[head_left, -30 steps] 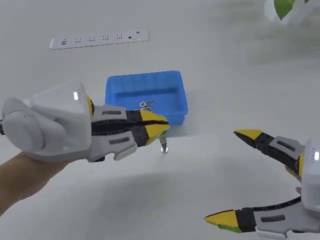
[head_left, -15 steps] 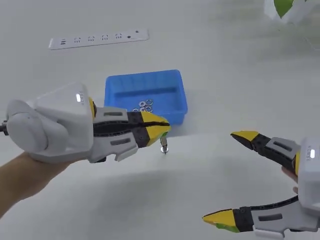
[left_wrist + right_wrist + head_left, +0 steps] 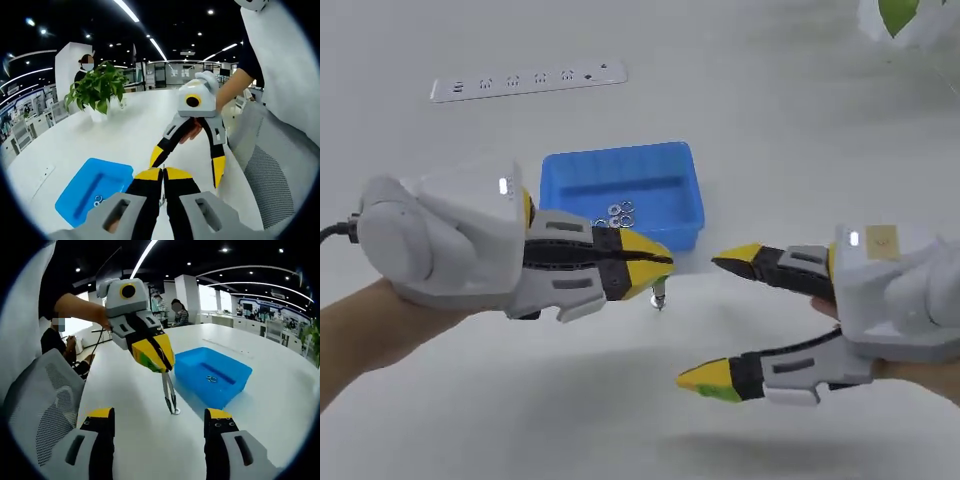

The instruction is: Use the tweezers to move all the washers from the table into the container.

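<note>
head view: tweezers (image 3: pixel 658 295) beside container (image 3: pixel 620 165)
left gripper (image 3: pixel 662 266) pinches tweezers, tips at a washer (image 3: pixel 176 411) on the table (image 3: pixel 780 130); right gripper (image 3: pixel 703 320) spread wide, holding nothing.

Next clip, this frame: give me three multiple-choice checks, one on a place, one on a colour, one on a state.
1. What holds the tweezers?
A. The right gripper
B. The container
C. The left gripper

2. What colour is the container?
A. Red
B. Blue
C. Green

3. How do the right gripper's jaws stand?
A. Wide apart, empty
B. Shut on a washer
C. Shut on the tweezers

Answers:
1 C: the left gripper's jaws are closed on the tweezers, which point down at the table.
2 B: the container is blue, with washers lying inside.
3 A: nothing sits between the right gripper's spread jaws.
</note>
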